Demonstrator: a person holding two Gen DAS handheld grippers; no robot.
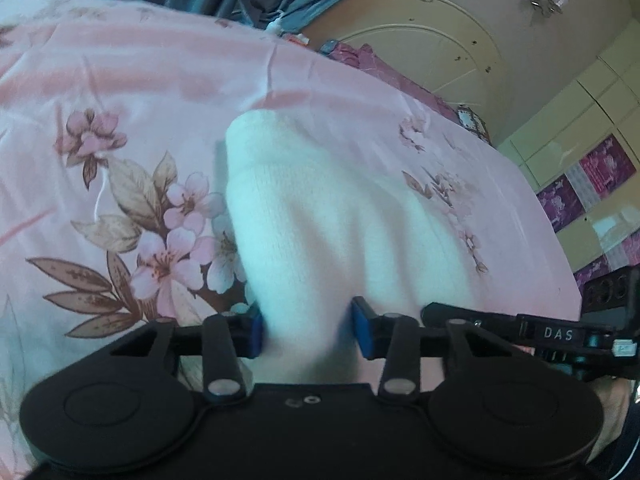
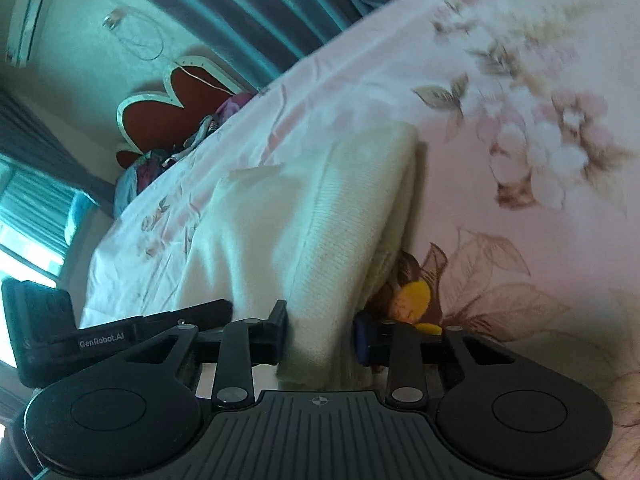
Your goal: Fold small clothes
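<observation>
A: How far along is the folding looking?

B: The white knit garment is lying on the pink floral bedsheet, near its front edge; it is already showing at least 1 doubled layer along its right side in the right wrist view; judging by that, a fold is partly made and the rest is still waiting.

A: And what are the 2 grippers doing?

B: The left gripper is pinching the near edge of the cloth, its blue pads pressing in from both sides at a narrow gap; the right gripper is gripping the same near hem likewise.

A: How are the hands posed?

B: Both are angling downward over the bed, pointing along the garment; the left view is looking blurred.
</observation>
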